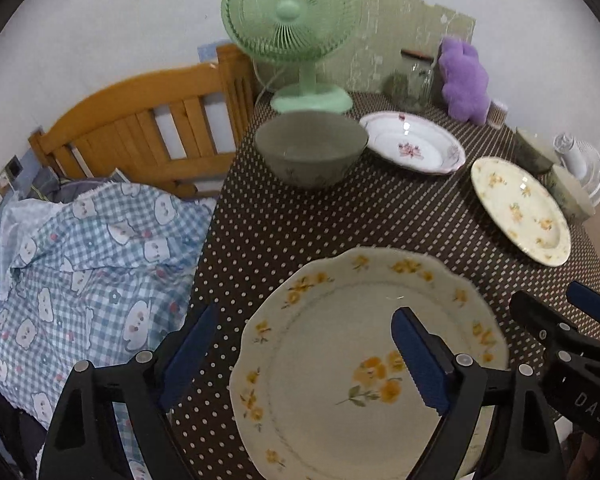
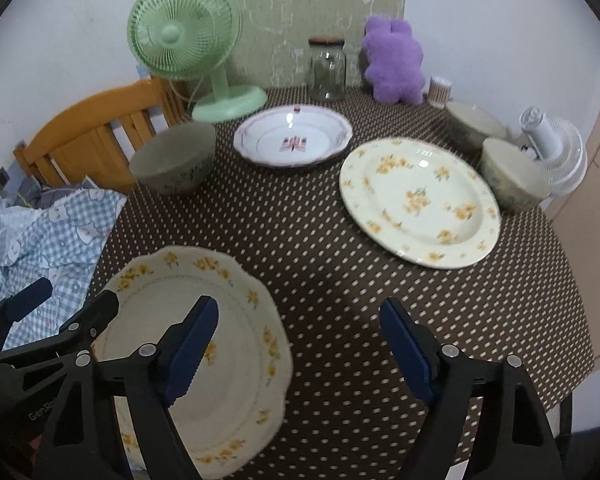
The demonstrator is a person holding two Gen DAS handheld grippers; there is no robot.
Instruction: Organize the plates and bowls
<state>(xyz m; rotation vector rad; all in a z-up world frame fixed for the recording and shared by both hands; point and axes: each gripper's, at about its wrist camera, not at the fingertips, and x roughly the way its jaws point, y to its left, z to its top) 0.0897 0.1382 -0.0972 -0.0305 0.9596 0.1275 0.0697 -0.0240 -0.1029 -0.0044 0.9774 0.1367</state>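
Nothing is stacked yet. The left gripper [image 1: 304, 350] and right gripper [image 2: 300, 344] are held open and empty above the scalloped plate [image 1: 340, 360] at six o'clock. Farther off, two plates [image 2: 416, 200] [image 2: 294, 136] and three bowls [image 2: 172, 160] [image 2: 512, 178] [image 2: 474, 124] lie scattered from ten to two o'clock.
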